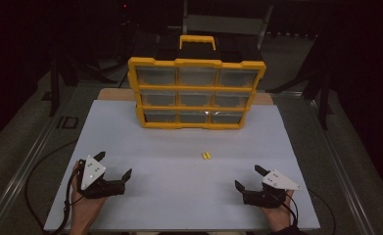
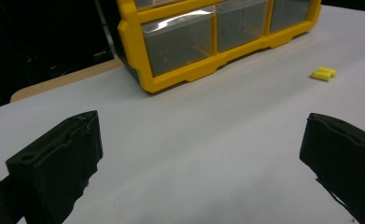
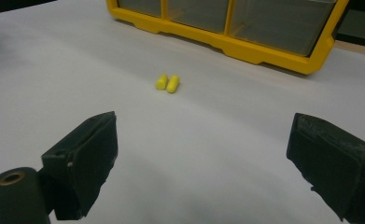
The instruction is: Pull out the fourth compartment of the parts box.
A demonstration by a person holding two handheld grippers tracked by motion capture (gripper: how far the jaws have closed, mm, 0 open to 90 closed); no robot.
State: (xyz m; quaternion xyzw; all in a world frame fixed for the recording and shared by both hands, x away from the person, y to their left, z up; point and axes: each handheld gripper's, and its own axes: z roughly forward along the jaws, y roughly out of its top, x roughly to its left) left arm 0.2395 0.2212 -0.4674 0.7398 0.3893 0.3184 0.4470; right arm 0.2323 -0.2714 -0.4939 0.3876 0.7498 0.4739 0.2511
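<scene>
I hold my left gripper [image 1: 114, 165] low over the near left of the white table [image 1: 145, 142], jaws spread wide with nothing between them, and my right gripper [image 1: 248, 177] sits the same way at the near right, jaws apart and empty. Both rest close to the near edge, well apart from each other, which I judge a ready stance: each hand has bare table ahead and neither crowds the other.

Farther out, a little right of centre, lie the two yellow earplugs [image 1: 206, 155], side by side and touching, flat on the table. In the right gripper view they [image 3: 167, 83] sit ahead and left of the gap between my jaws; in the left gripper view they [image 2: 324, 73] are off to the far right. They look nearer to my right hand, so that seems the natural one to reach with.

Beyond them, at the far side, stands the yellow drawer organiser [image 1: 196, 93], upright with its clear drawers [image 1: 196, 99] facing me, all seemingly shut, handle [image 1: 197, 41] on top. The stretch between plugs and cabinet is bare, so there is room to approach low and straight. The table's left and right edges lie well clear of the plugs.
</scene>
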